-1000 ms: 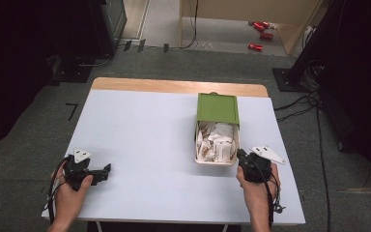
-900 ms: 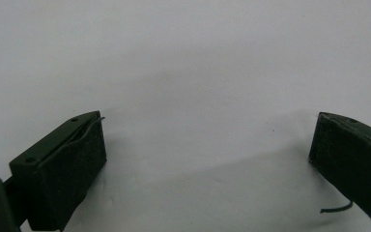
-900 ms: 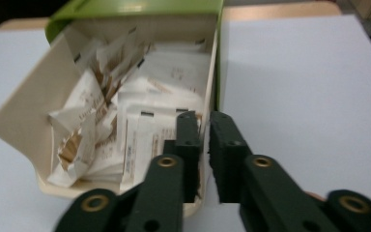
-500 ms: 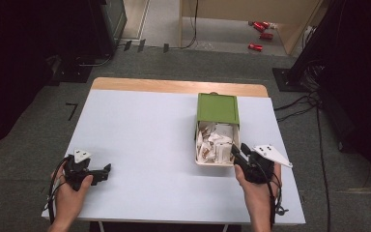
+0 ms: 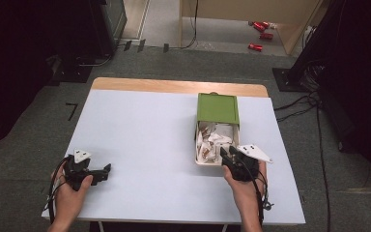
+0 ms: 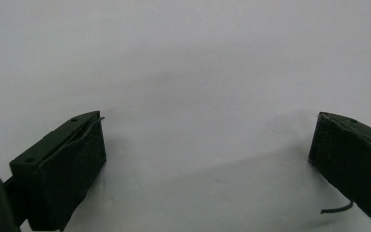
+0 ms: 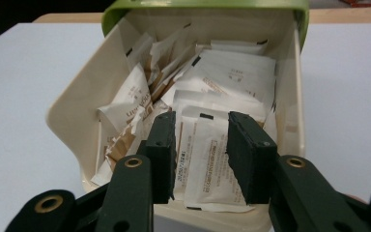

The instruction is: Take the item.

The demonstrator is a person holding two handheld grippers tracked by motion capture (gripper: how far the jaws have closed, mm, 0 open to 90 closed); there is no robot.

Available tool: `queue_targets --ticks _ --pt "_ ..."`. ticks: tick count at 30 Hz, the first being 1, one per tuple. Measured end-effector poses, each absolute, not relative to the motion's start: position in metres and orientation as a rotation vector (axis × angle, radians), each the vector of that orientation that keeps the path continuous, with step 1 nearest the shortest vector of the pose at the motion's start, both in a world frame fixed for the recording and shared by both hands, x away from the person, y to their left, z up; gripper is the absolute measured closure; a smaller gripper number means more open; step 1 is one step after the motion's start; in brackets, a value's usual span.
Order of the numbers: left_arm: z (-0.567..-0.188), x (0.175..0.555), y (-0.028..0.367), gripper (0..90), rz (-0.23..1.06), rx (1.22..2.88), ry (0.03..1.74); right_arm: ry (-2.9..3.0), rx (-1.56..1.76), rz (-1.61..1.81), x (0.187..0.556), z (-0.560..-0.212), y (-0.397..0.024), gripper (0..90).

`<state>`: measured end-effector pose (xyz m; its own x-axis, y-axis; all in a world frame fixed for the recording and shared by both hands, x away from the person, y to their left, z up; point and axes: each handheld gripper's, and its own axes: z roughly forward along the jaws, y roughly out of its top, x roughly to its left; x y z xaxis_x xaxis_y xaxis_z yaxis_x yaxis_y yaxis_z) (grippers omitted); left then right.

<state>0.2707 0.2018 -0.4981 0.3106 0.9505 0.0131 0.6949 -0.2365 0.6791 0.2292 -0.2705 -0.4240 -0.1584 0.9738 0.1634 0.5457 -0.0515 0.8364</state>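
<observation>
Grippers: two | box (image 5: 217,126): one | sachets (image 7: 207,145): many (uncounted)

My high view looks forward and down over the whole table (image 5: 140,145). My left gripper view sits close above bare tabletop. My right gripper view peers closely into the box (image 7: 72,104), which the high view shares (image 5: 217,108).
</observation>
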Motion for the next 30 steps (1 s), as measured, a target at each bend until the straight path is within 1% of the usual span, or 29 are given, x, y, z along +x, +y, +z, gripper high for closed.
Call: queue_targets --ticks 4,8,12,17,18,21,22,26,30 --pt "-0.498 0.271 0.202 0.0 0.584 2.014 1.452 1.736 1.628 1.076 0.233 -0.435 -0.266 64.1" --pt "-0.498 0.271 0.202 0.0 0.584 2.014 1.452 1.729 1.638 1.009 0.237 -0.448 -0.258 58.8" --pt "-0.498 0.271 0.202 0.0 0.583 2.014 1.452 1.721 1.635 0.945 0.239 -0.456 -0.254 58.3" --pt "-0.498 0.271 0.202 0.0 0.583 2.014 1.452 1.698 1.629 0.91 0.239 -0.458 -0.254 59.4" --pt "-0.498 0.271 0.202 0.0 0.583 2.014 1.452 1.693 1.632 0.912 0.239 -0.457 -0.255 60.2" --pt "-0.498 0.271 0.202 0.0 0.583 2.014 1.452 1.659 1.617 0.909 0.235 -0.452 -0.256 67.1" --pt "-0.498 0.271 0.202 0.0 0.583 2.014 1.452 1.659 1.617 0.909 0.235 -0.452 -0.256 67.1" --pt "-0.498 0.271 0.202 0.0 0.583 2.014 1.452 1.615 1.597 0.874 0.231 -0.447 -0.256 73.0" --pt "-0.498 0.271 0.202 0.0 0.583 2.014 1.452 1.63 1.62 0.846 0.233 -0.451 -0.257 78.3"
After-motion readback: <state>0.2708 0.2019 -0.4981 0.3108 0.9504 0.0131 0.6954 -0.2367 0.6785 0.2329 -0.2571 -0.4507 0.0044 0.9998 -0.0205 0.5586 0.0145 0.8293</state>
